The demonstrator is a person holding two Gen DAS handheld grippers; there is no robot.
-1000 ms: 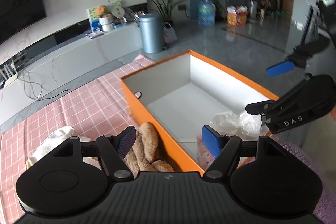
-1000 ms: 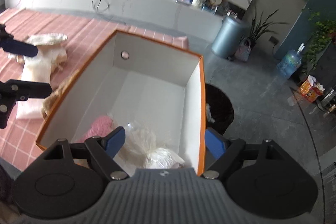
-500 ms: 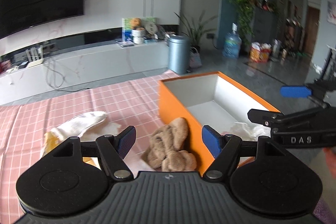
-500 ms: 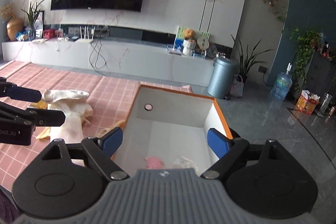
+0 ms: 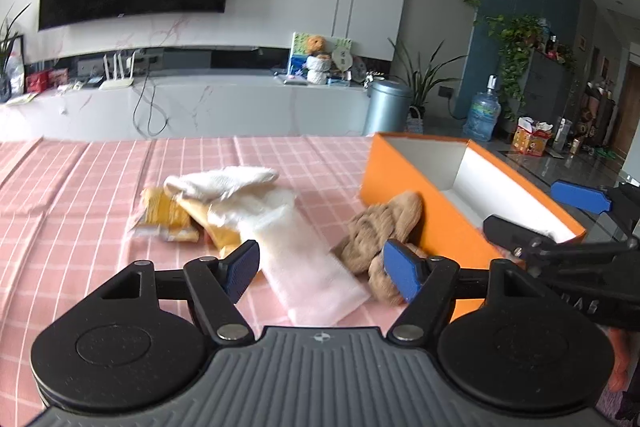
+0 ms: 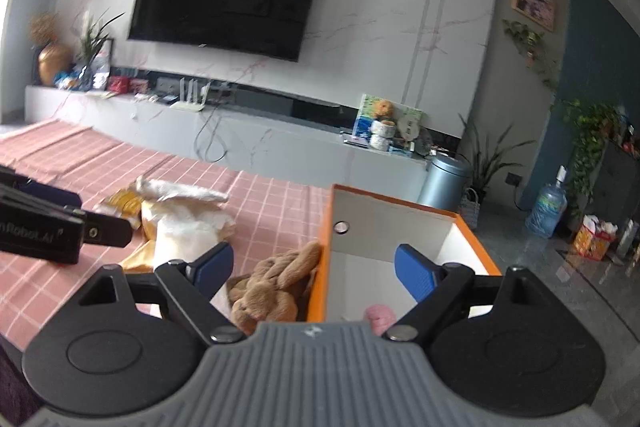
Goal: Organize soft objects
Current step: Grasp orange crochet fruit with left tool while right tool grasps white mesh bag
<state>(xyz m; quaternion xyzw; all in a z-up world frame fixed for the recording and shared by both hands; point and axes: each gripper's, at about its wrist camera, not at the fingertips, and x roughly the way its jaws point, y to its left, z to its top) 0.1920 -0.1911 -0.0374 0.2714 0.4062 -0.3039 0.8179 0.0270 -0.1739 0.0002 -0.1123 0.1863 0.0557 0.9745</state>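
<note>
An orange box (image 5: 404, 203) with a white inside stands on the pink checked tablecloth (image 5: 80, 187). A brown plush toy (image 5: 380, 227) lies against its left wall, also in the right wrist view (image 6: 272, 287). A pile of white cloths (image 5: 240, 195) and yellow packets (image 5: 164, 215) lies left of it. A pink soft item (image 6: 380, 317) lies inside the box (image 6: 472, 247). My left gripper (image 5: 322, 269) is open and empty, low over the white cloth. My right gripper (image 6: 314, 269) is open and empty, above the box's near corner.
Beyond the table are a grey TV bench (image 5: 200, 107), a metal bin (image 5: 386, 105), a water bottle (image 5: 482, 115) and plants. The right gripper's fingers (image 5: 576, 195) show at the left wrist view's right edge.
Both grippers have pulled back and tilted up from over the box. The left one has swung left toward the cloth pile. Both stayed open.
</note>
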